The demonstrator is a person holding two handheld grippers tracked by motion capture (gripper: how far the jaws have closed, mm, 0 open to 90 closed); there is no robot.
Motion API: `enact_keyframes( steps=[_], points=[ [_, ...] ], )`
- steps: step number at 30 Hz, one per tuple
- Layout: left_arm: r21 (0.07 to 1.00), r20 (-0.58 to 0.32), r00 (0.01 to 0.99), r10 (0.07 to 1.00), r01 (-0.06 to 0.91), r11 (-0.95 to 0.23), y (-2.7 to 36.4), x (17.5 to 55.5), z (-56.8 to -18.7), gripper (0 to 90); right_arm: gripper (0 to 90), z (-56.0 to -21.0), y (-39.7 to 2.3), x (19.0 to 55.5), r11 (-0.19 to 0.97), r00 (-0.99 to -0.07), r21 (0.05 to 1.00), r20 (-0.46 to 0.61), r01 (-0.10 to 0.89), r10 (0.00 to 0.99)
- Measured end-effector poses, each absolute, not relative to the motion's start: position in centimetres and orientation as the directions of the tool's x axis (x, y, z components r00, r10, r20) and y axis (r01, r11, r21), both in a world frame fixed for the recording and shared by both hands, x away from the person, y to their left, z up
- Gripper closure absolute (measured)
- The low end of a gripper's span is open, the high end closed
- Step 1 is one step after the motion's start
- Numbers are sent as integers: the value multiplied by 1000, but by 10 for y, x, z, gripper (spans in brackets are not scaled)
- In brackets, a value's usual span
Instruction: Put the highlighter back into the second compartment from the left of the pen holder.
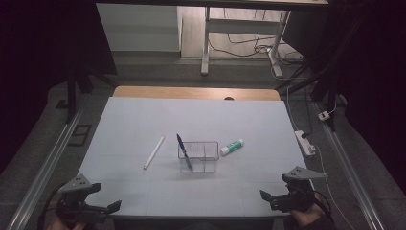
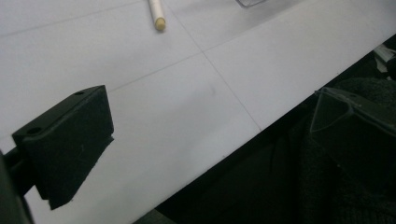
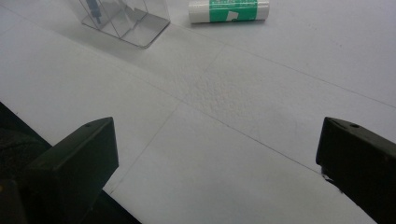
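The left tool [image 1: 103, 201] sits at the near left corner of the bench [image 1: 124, 124], held in a hand at the bottom of the high view, its jaws spread wide and holding nothing. In the left gripper view one black jaw stands over the white surface near the front edge and the other reaches past that edge.

Further right, left of the bench's middle, a white stick [image 1: 153, 152] lies flat and slanted, its far end leaning to the right; its blunt near end shows at the top of the left gripper view [image 2: 157, 15].

Just right of it, near the middle of the bench, stands a clear plastic organiser [image 1: 198, 155] with compartments. A blue pen [image 1: 184, 151] leans in its left compartment, its top tilted toward the far left and sticking out above the rim.

Just beside the organiser's right end, apart from it, a glue stick [image 1: 231, 147] with a green label lies on its side; the right gripper view shows it flat beyond the organiser's corner [image 3: 229, 10].

The right tool [image 1: 275, 194] rests at the near right corner, released, jaws wide apart over bare white surface.
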State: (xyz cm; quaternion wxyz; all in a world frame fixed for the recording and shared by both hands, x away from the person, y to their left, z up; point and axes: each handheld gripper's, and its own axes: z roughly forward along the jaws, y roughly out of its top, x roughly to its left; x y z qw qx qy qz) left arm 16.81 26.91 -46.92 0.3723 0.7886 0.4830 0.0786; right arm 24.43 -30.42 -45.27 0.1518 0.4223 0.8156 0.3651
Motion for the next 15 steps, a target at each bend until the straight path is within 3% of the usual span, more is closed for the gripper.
enact_keyframes(
  steps=[15],
  points=[
    [650, -210, 557, 804, 693, -311, 266, 209, -456, 0, 0, -453, -303, 246, 389, -609, 716, 63, 580, 791]
  ],
)
